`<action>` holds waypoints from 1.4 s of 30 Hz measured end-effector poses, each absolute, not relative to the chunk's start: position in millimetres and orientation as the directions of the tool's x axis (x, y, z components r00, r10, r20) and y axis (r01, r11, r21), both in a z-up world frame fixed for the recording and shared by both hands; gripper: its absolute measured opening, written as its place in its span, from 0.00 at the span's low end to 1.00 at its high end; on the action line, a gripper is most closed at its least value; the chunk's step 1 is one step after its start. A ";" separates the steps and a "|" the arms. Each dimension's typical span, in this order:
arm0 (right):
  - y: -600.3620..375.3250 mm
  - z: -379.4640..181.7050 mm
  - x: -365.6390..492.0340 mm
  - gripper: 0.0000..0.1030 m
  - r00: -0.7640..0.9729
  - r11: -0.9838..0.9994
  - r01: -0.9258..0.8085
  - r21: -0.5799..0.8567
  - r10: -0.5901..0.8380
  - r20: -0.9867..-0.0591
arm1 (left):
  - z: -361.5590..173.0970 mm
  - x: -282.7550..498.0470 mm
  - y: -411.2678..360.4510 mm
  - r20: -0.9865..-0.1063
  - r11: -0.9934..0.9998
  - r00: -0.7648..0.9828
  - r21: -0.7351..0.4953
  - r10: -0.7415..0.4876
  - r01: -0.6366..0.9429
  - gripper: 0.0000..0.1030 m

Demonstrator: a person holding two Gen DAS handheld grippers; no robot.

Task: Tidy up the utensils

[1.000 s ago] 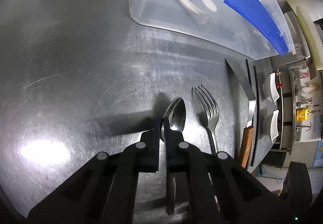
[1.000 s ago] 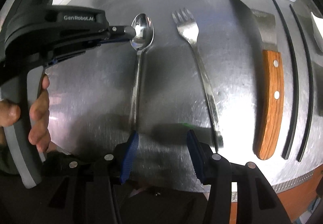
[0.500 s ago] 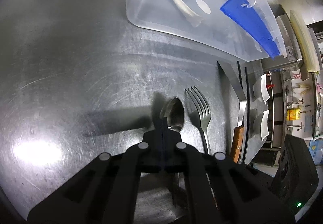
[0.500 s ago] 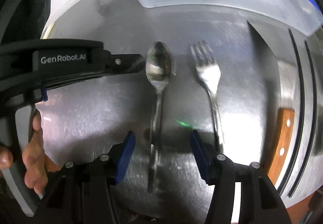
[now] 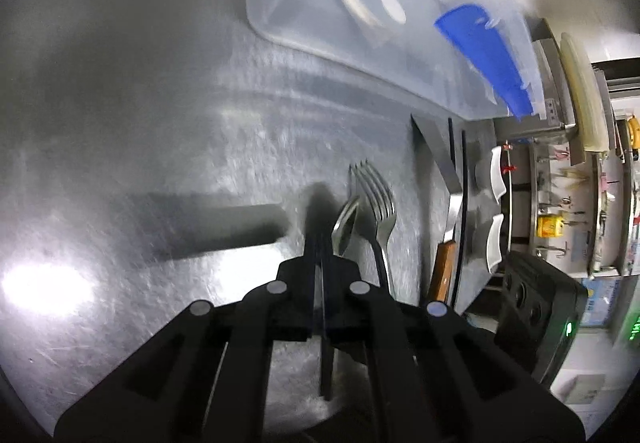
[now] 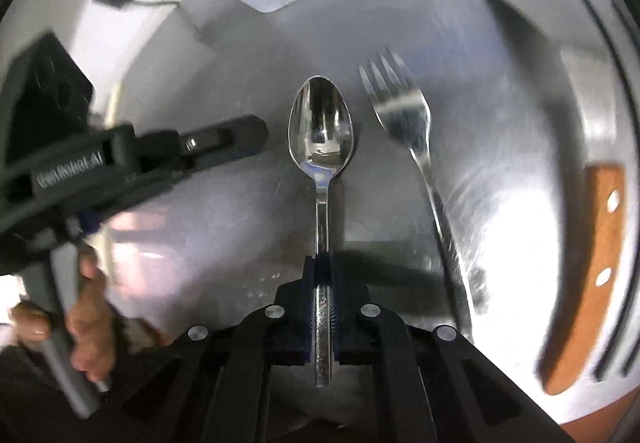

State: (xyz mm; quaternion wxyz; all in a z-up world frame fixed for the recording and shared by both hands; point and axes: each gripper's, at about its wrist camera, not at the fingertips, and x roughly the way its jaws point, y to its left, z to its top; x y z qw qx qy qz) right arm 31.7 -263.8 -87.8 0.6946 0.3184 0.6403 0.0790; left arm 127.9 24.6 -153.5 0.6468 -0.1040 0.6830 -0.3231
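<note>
A: Two grippers working. The right gripper has just been closing, pads pinching the shiny steel spoon's handle beside the steel fork. Left gripper is sitting pressed together, empty.

B: Lifting level is wise. One spoon, one fork, one wooden-handled knife.

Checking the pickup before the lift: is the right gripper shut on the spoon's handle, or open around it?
Shut on it. The right gripper has just closed, its blue pads pressing both sides of the spoon handle.
</note>
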 end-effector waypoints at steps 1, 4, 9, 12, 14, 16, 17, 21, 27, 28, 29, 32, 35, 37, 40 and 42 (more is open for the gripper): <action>-267.9 -89.9 30.3 0.08 0.171 0.761 0.312 0.568 0.543 -0.822 | -157.3 126.8 23.9 -0.817 0.772 -0.157 -0.577 -0.556 0.267 0.00; -274.8 -93.0 25.2 0.08 0.176 0.707 0.338 0.622 0.601 -0.779 | -170.2 122.3 21.1 -0.791 0.757 -0.234 -0.610 -0.565 0.233 0.00; -294.3 -103.9 22.0 0.08 0.185 0.662 0.356 0.660 0.642 -0.744 | -181.7 113.0 8.3 -0.782 0.750 -0.307 -0.615 -0.542 0.244 0.00; -303.4 -109.9 21.1 0.08 0.190 0.648 0.363 0.669 0.651 -0.734 | -181.0 112.1 4.7 -0.785 0.749 -0.312 -0.612 -0.535 0.254 0.00; -294.8 -119.0 17.0 0.08 0.192 0.647 0.364 0.669 0.651 -0.734 | -179.7 114.4 6.9 -0.784 0.745 -0.314 -0.614 -0.536 0.261 0.00; -285.4 -126.9 11.5 0.08 0.193 0.645 0.366 0.671 0.652 -0.733 | -177.6 114.1 7.2 -0.791 0.746 -0.308 -0.606 -0.528 0.277 0.11; -286.7 -127.2 11.4 0.08 0.193 0.645 0.365 0.671 0.653 -0.732 | -175.8 116.0 11.2 -0.792 0.743 -0.304 -0.606 -0.529 0.285 0.17; -291.0 -135.5 11.3 0.08 0.190 0.648 0.361 0.671 0.653 -0.733 | -156.3 116.2 12.5 -0.819 0.724 -0.225 -0.573 -0.528 0.385 0.63; -275.4 -124.1 19.5 0.08 0.176 0.676 0.339 0.654 0.638 -0.750 | -154.8 114.1 -7.4 -0.831 0.693 -0.214 -0.548 -0.513 0.468 0.62; -273.5 -123.0 19.7 0.08 0.173 0.680 0.333 0.653 0.637 -0.751 | -154.5 112.6 -10.0 -0.826 0.684 -0.219 -0.555 -0.519 0.473 0.56; -272.1 -122.6 19.5 0.08 0.173 0.683 0.329 0.651 0.635 -0.753 | -156.6 110.7 -14.0 -0.820 0.676 -0.235 -0.566 -0.523 0.473 0.52; -270.0 -121.2 18.8 0.08 0.170 0.692 0.320 0.647 0.630 -0.758 | -162.9 106.0 -21.8 -0.814 0.670 -0.250 -0.576 -0.525 0.467 0.25; -269.8 -121.6 15.9 0.08 0.171 0.693 0.319 0.647 0.629 -0.758 | -170.0 108.0 -18.4 -0.823 0.700 -0.237 -0.565 -0.516 0.438 0.05; -268.3 -121.4 16.0 0.08 0.173 0.693 0.319 0.646 0.627 -0.759 | -169.9 107.2 -15.8 -0.822 0.701 -0.229 -0.566 -0.522 0.434 0.04; -263.0 -121.1 17.3 0.08 0.172 0.699 0.314 0.642 0.623 -0.763 | -168.2 105.1 -10.8 -0.830 0.707 -0.212 -0.553 -0.516 0.440 0.04; -260.9 -121.4 17.5 0.08 0.173 0.697 0.314 0.645 0.626 -0.761 | -168.5 104.8 -8.4 -0.825 0.707 -0.213 -0.560 -0.524 0.432 0.04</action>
